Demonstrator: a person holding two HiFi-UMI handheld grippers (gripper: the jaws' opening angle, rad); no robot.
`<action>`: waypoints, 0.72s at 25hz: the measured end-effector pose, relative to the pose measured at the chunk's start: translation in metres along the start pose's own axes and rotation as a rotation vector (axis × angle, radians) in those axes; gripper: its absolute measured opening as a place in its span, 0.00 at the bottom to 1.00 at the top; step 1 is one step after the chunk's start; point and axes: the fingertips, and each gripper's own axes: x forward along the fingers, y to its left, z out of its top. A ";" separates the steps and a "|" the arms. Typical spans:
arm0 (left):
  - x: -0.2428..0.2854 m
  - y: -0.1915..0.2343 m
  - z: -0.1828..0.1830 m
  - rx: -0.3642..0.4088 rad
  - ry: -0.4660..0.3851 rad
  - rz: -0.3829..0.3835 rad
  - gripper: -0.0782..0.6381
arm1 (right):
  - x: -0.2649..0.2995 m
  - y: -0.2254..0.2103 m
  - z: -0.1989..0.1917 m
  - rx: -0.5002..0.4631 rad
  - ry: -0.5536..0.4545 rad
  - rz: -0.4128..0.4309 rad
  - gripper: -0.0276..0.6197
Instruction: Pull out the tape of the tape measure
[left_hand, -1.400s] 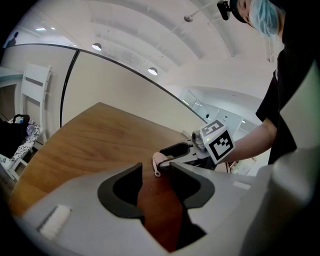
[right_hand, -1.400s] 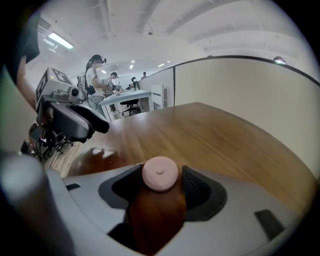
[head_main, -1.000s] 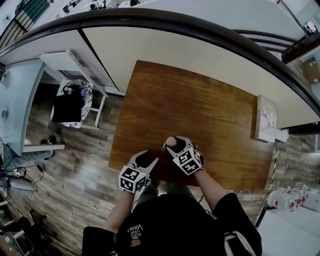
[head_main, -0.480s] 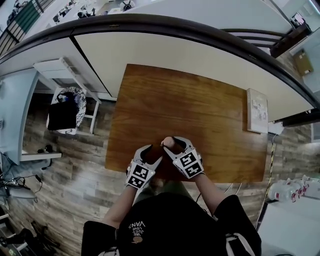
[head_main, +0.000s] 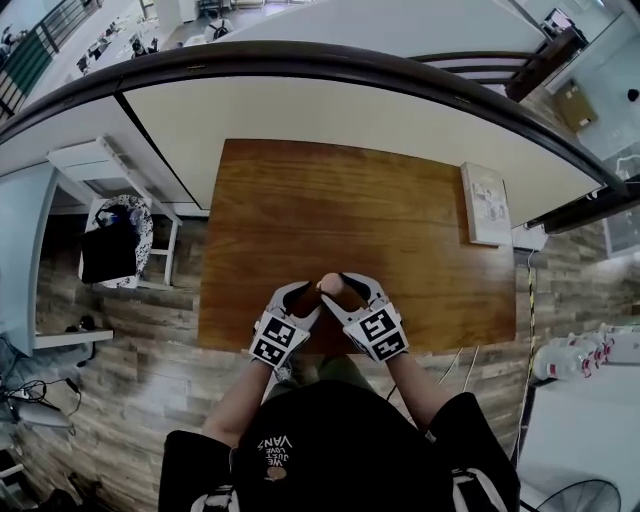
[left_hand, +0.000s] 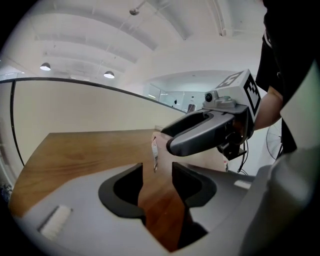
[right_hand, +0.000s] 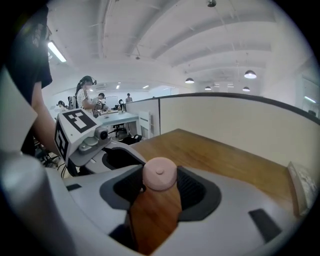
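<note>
A round, pale pink tape measure (right_hand: 160, 174) sits clamped between the jaws of my right gripper (right_hand: 159, 186), held just above the near edge of the wooden table (head_main: 350, 210). In the head view the tape measure (head_main: 330, 284) shows between the two grippers. My left gripper (left_hand: 156, 175) faces it from the left. Its jaws are closing, and the small white tape tab (left_hand: 154, 152) hangs between the tips, untouched by the pads. The right gripper (left_hand: 200, 135) fills the upper right of the left gripper view, over the pink case (left_hand: 198, 159).
A flat white book or frame (head_main: 487, 205) lies at the table's right edge. A pale partition (head_main: 330, 105) runs behind the table. A chair with a black bag (head_main: 110, 245) stands at the left on the wood floor. Bottles (head_main: 590, 355) stand at the right.
The left gripper has moved up and right, so its tips now sit beside the tape measure. The right gripper keeps its hold. The head camera has shifted a little.
</note>
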 end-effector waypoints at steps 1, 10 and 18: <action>0.001 -0.002 0.003 0.002 -0.008 -0.007 0.35 | -0.004 -0.001 0.000 0.000 -0.005 -0.006 0.38; 0.001 -0.017 0.020 -0.005 -0.044 -0.059 0.13 | -0.028 -0.006 0.002 0.005 -0.027 -0.078 0.38; -0.021 -0.023 0.028 -0.048 -0.055 -0.113 0.13 | -0.035 -0.013 -0.003 -0.018 0.015 -0.177 0.38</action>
